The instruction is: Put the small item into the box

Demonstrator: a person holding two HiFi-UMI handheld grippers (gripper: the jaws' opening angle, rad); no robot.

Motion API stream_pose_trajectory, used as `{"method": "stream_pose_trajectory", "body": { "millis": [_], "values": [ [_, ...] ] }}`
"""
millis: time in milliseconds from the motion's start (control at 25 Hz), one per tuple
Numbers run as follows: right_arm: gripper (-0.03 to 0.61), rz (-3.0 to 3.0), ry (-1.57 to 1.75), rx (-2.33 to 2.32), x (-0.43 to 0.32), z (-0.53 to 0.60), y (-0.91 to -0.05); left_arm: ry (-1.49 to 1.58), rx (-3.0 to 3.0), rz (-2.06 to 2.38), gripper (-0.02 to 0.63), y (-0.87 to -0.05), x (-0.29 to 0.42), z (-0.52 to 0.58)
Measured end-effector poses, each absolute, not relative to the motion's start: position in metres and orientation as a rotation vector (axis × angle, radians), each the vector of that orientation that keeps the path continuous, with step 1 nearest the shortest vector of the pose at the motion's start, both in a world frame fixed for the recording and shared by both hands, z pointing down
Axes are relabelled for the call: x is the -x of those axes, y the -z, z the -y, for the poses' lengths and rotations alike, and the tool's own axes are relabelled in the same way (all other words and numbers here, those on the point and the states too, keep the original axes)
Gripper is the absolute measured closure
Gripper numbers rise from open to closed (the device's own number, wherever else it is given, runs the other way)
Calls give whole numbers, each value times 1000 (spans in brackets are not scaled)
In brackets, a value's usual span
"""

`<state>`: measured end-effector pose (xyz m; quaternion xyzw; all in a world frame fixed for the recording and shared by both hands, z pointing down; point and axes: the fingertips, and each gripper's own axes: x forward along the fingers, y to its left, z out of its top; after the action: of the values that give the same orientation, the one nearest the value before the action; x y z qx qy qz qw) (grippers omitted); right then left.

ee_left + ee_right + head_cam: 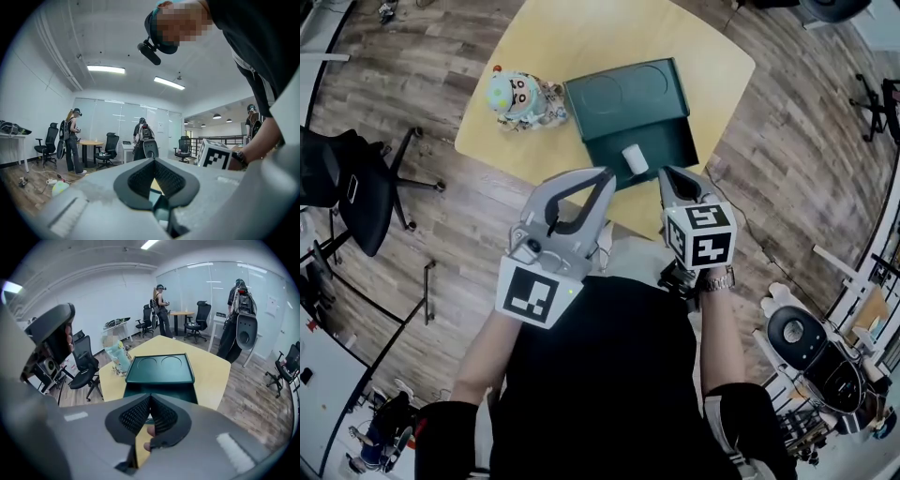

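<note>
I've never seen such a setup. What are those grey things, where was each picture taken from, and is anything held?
No robot here: a person holds a two-jaw gripper in each hand. One picture comes from a camera on the person's head, looking down; the others come from cameras riding on the left gripper and right gripper. On the yellow table stands an open dark green box with a small white item inside, and a colourful toy beside it. Both grippers are shut, holding nothing.

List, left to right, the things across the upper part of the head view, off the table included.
Black swivel office chair → pale, colourful plastic bag → dark green open box
</note>
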<state>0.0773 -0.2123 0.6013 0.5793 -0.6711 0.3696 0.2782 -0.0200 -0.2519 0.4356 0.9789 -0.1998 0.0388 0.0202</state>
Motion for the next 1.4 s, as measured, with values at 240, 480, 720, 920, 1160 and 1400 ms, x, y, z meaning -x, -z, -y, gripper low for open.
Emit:
{"method": "stream_pose_trajectory", "body": {
  "millis": [240,480,720,920,1160,1400],
  "values": [
    [574,1857,-940,-1655,-85,213,-555,-128,-3063,604,612,-419,19,241],
    [575,1929,-869,-1776,-88,210,-504,-116,-3077,595,612,-405,21,232],
    [575,2026,-786,-1919,-90,207,-447,-74,-3058,633,612,-387,26,233],
    [575,2050,-682,-2018,-98,198,-412,-60,-3036,665,612,-380,26,230],
    [575,2102,-559,-2116,-100,193,-366,10,-3042,669,612,-353,24,234],
    [575,2113,-415,-2188,-104,187,-328,59,-3094,636,612,-325,14,232]
  ]
}}
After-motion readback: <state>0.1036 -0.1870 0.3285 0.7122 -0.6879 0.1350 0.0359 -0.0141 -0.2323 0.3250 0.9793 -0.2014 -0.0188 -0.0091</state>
